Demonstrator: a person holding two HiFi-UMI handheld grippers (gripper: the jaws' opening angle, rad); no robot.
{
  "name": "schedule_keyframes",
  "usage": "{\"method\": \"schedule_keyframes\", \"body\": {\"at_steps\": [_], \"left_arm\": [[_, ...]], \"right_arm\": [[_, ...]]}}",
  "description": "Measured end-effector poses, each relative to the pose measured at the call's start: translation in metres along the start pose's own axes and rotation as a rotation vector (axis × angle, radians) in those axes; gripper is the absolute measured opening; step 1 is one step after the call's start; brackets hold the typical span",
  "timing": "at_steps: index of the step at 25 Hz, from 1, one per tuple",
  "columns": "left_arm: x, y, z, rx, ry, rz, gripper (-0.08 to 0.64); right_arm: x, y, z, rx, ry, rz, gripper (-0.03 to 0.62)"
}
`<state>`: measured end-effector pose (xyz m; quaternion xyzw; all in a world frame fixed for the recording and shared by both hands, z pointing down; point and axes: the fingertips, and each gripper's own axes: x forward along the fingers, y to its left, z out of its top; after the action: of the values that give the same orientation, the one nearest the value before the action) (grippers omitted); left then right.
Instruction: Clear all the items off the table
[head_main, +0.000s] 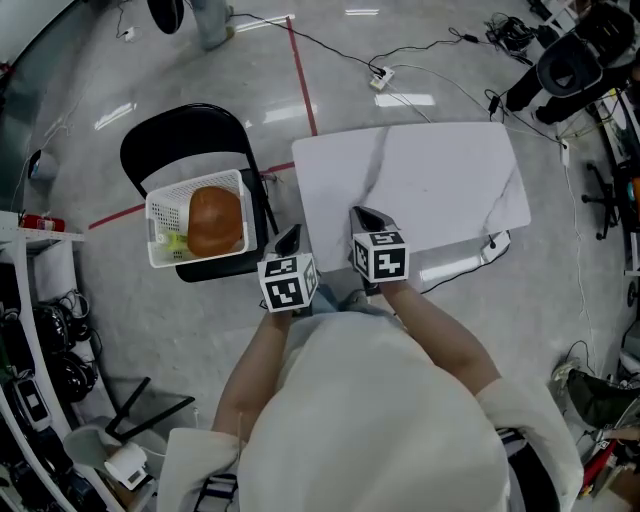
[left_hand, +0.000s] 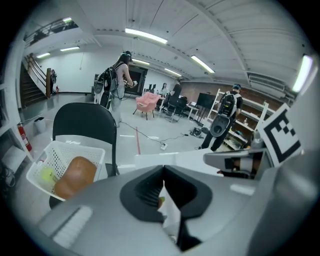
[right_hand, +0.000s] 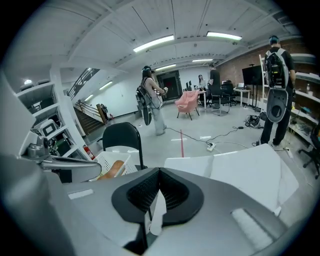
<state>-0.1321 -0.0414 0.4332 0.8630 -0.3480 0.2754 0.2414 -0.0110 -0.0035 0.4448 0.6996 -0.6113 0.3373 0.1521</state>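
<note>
The white table (head_main: 420, 180) has a bare top. To its left a white mesh basket (head_main: 158, 212) rests on a black chair (head_main: 180, 135) and holds a brown loaf-shaped item (head_main: 215, 220) and a small yellow-green item (head_main: 176, 240). My left gripper (head_main: 288, 240) hangs shut and empty between the chair and the table's near left corner. My right gripper (head_main: 362, 215) is shut and empty over the table's near edge. The left gripper view has the shut left gripper (left_hand: 162, 172) with the basket (left_hand: 60, 150) at its left. The right gripper view shows the shut right gripper (right_hand: 159, 175) with the table (right_hand: 240, 165) beyond.
A red tape line (head_main: 303, 80) and cables with a power strip (head_main: 380, 78) cross the floor beyond the table. Shelving and gear (head_main: 30, 330) crowd the left side, more equipment (head_main: 580, 60) the far right. People stand farther back in the room (left_hand: 120, 82).
</note>
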Motion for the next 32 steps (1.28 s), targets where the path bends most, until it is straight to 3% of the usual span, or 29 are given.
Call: {"method": "schedule_keyframes", "body": {"at_steps": [18,32], "left_arm": [[-0.016,-0.137,-0.042,0.092,-0.001,-0.098,0.011],[-0.049,-0.146,-0.059,0.159,0.01,-0.173,0.011]], "right_arm": [[-0.112,-0.082,-0.071,0.075,-0.039,-0.061,0.0],[-0.141,-0.063,-0.084,0.13,-0.091,-0.104,-0.001]]}}
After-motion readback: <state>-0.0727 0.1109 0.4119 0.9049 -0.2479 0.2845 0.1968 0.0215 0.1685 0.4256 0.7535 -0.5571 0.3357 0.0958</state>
